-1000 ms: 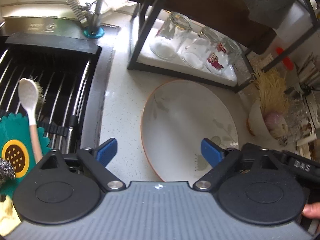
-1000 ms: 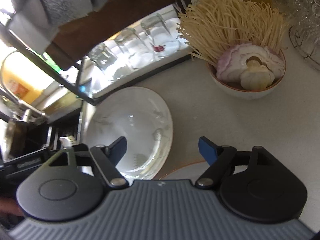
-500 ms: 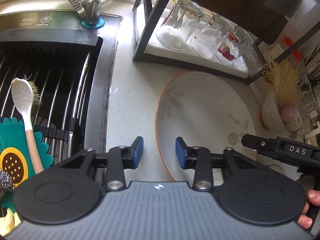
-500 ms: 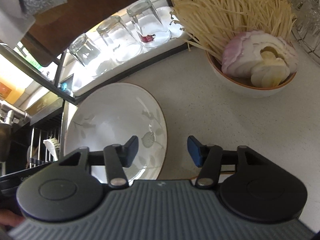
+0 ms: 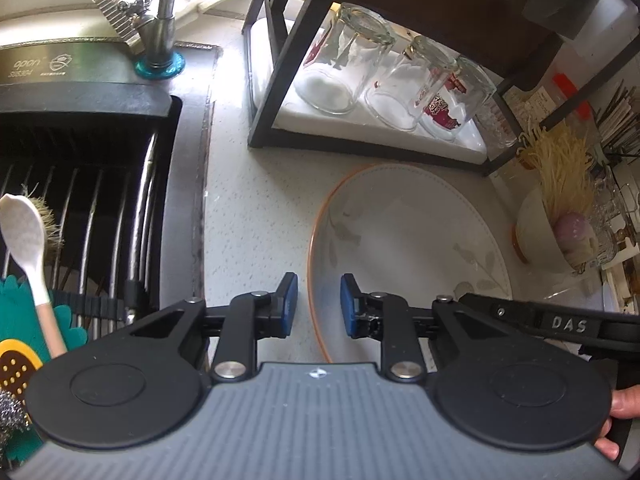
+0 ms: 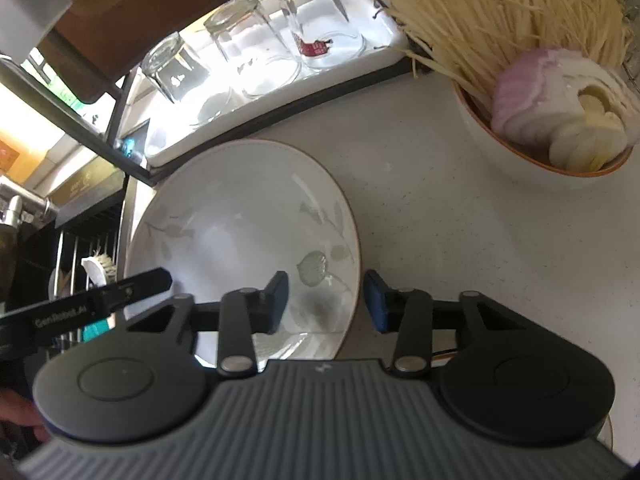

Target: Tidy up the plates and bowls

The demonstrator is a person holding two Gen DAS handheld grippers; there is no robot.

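1. Speckled white table (image 5: 256, 216): we straddle both sides of the plate (image 5: 404, 240) rim, left tool (image 5: 319, 304) and right tool (image 6: 326, 301) part-spread, nothing pinched.
2. We should seat the rim deep, then pinch evenly.
3. Beyond: noodle bowl (image 6: 532, 160), glasses (image 5: 344, 68).

A home kitchen was shown: a sink (image 5: 80, 184) with a faucet (image 5: 160, 20) was set into a speckled countertop (image 5: 256, 208), upturned glasses (image 5: 344, 60) were kept on a rack, and a bowl of noodles (image 6: 532, 80) was seen nearby.
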